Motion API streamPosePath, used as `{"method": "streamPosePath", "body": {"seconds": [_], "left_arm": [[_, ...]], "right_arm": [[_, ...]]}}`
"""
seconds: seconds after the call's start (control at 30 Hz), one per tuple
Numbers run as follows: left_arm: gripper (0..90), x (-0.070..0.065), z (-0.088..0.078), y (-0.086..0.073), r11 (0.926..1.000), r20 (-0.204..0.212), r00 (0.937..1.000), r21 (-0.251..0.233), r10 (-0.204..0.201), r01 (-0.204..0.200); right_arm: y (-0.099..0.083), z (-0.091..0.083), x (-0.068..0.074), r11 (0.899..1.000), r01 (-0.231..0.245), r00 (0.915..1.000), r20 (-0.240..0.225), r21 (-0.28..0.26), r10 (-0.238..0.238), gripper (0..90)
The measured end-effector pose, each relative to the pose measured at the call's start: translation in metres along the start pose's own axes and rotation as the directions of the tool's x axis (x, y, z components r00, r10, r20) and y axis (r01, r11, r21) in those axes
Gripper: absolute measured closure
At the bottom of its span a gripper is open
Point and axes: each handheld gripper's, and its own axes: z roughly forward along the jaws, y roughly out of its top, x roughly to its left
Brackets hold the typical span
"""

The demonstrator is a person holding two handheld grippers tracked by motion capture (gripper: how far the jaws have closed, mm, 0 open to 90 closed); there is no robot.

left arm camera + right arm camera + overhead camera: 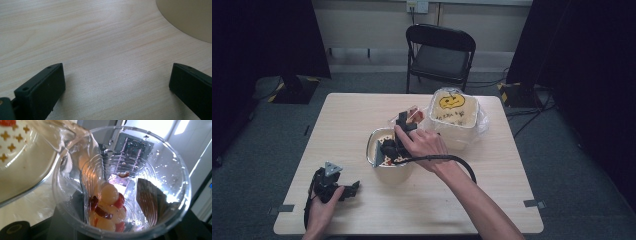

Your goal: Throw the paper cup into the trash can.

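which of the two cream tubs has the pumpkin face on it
The far tub, nearest the chair; a yellow pumpkin face shows on its top. The near tub, under the right gripper, shows orange marks inside instead.

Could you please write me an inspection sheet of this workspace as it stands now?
Surface: light wooden table, bare around the work.
Job's things: clear plastic cup with pale and red pieces at its bottom, tipped beside a cream bowl.
Clutter: lidded tub with a pumpkin face in a clear wrap.
Grippers: right gripper shut on the cup; left gripper resting on the table, jaws wide open and empty.
Cables: black cable trailing from the right gripper; more cables on the floor at the right.
Surroundings: folding chair, grey carpet, dark curtains.
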Motion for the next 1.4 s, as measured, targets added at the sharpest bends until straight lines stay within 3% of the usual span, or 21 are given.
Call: {"method": "streamPosePath", "body": {"seconds": [0.13,0.27,0.37,0.4,0.43,0.47,0.5,0.7,0.97,1.0,1.03,1.07,1.13,1.17,1.2,1.23,1.27,1.3,1.33,1.37,1.4], "left_arm": [[0.0,0.0,0.0,0.0,1.0,0.0,1.0,-0.001,-0.001,0.001],[0.0,0.0,0.0,0.0,1.0,0.0,1.0,0.0,0.0,0.0],[0.0,0.0,0.0,0.0,1.0,0.001,1.0,-0.001,-0.002,0.002],[0.0,0.0,0.0,0.0,1.0,0.001,1.0,-0.001,-0.002,0.002],[0.0,0.0,0.0,0.0,1.0,0.001,1.0,-0.001,-0.003,0.003],[0.0,0.0,0.0,0.0,1.0,0.001,1.0,-0.001,-0.003,0.003],[0.0,0.0,0.0,0.0,1.0,0.001,1.0,0.0,-0.002,0.002],[0.0,0.0,0.0,0.0,1.0,0.0,1.0,0.0,0.001,-0.001],[0.0,0.0,0.0,0.0,1.0,0.0,1.0,0.0,0.001,-0.001],[0.0,0.0,0.0,0.0,1.0,0.0,1.0,0.0,0.0,0.0],[0.0,0.0,0.0,0.0,1.0,0.0,1.0,0.0,0.0,0.0],[0.0,0.0,0.0,0.0,1.0,0.0,1.0,0.0,0.0,0.0],[0.0,0.0,0.0,0.0,1.0,0.0,1.0,0.0,0.0,0.0],[0.0,0.0,0.0,0.0,1.0,0.0,1.0,0.0,0.0,0.0],[0.0,0.0,0.0,0.0,1.0,0.002,1.0,0.0,-0.003,0.003],[0.0,0.0,0.0,0.0,1.0,0.001,1.0,0.0,-0.003,0.003],[0.0,0.0,0.0,0.0,1.0,0.001,1.0,0.0,-0.003,0.003],[0.0,0.0,0.0,0.0,1.0,0.001,1.0,0.0,-0.002,0.002],[0.0,0.0,0.0,0.0,1.0,0.001,1.0,-0.001,-0.003,0.003],[0.0,0.0,0.0,0.0,1.0,0.0,1.0,0.0,0.001,-0.001],[0.0,0.0,0.0,0.0,1.0,0.0,1.0,0.0,0.001,-0.001]], "right_arm": [[0.001,0.0,0.003,0.996,0.085,0.9951,0.05,0.015,-0.085,48.6],[0.002,0.0,0.006,0.981,0.19,0.9767,0.095,0.037,-0.192,48.9],[0.004,-0.002,0.01,0.953,0.293,0.942,0.146,0.079,-0.302,49.0],[0.004,-0.002,0.01,0.953,0.293,0.942,0.146,0.079,-0.302,49.0],[0.005,-0.003,0.011,0.937,0.337,0.9238,0.161,0.087,-0.347,48.9],[0.006,-0.004,0.011,0.938,0.339,0.926,0.148,0.079,-0.347,48.9],[0.008,-0.006,0.013,0.922,0.378,0.9049,0.175,0.087,-0.388,48.9],[0.01,-0.01,0.019,0.871,0.48,0.845,0.212,0.104,-0.491,49.3],[0.009,-0.011,0.012,0.883,0.459,0.8574,0.21,0.101,-0.47,49.5],[0.008,-0.012,0.009,0.898,0.428,0.8744,0.206,0.098,-0.439,49.5],[0.008,-0.012,0.009,0.898,0.428,0.8744,0.206,0.098,-0.439,49.5],[0.006,-0.012,0.006,0.913,0.397,0.8935,0.19,0.088,-0.407,49.5],[0.005,-0.012,0.005,0.921,0.38,0.9017,0.189,0.084,-0.389,49.5],[0.003,-0.013,0.0,0.958,0.283,0.9489,0.13,0.05,-0.287,49.5],[0.003,-0.013,0.0,0.958,0.283,0.9489,0.13,0.05,-0.287,49.5],[0.0,-0.013,-0.004,0.976,0.215,0.9697,0.114,0.024,-0.216,49.5],[0.0,-0.013,-0.004,0.976,0.215,0.9697,0.114,0.024,-0.216,49.5],[-0.003,-0.014,-0.009,0.994,0.111,0.9924,0.055,-0.013,-0.11,49.6],[-0.003,-0.014,-0.009,0.994,0.111,0.9924,0.055,-0.013,-0.11,49.6],[-0.008,-0.013,-0.014,0.999,-0.015,0.9998,-0.012,-0.036,0.015,49.7],[-0.008,-0.013,-0.014,0.999,-0.015,0.9998,-0.012,-0.036,0.015,49.7]]}}
